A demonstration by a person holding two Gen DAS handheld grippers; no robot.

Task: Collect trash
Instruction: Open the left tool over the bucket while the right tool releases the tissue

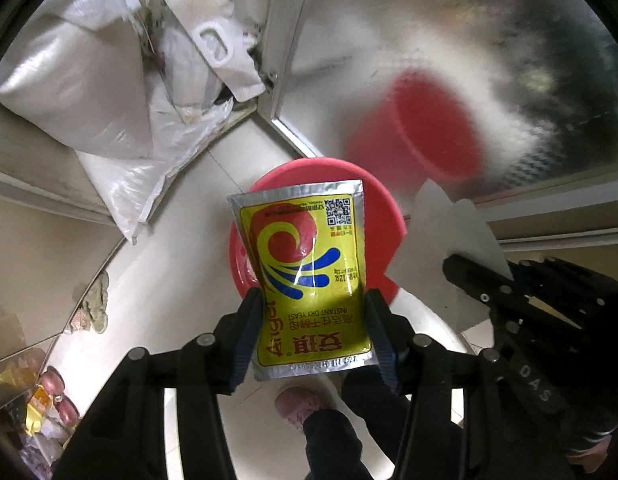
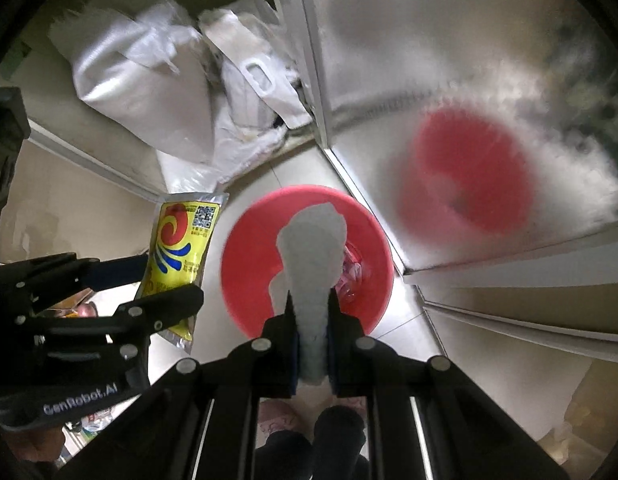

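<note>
One red bin (image 2: 237, 248) sits on the floor, white sacks (image 1: 81, 72) at eleven o'clock. Two grippers: left gripper (image 1: 315, 316) clamps one yeast packet (image 1: 309, 264); right gripper (image 2: 312, 312), nearly closed, pinches one white paper (image 2: 313, 248).

Dim indoor light in 2 fisheye views, with dark curved corners and bent edges. Glare streaks the yellow packet (image 1: 313, 276), and the frosted glass door (image 2: 449, 60) looks hazy and smeared with blur.
</note>
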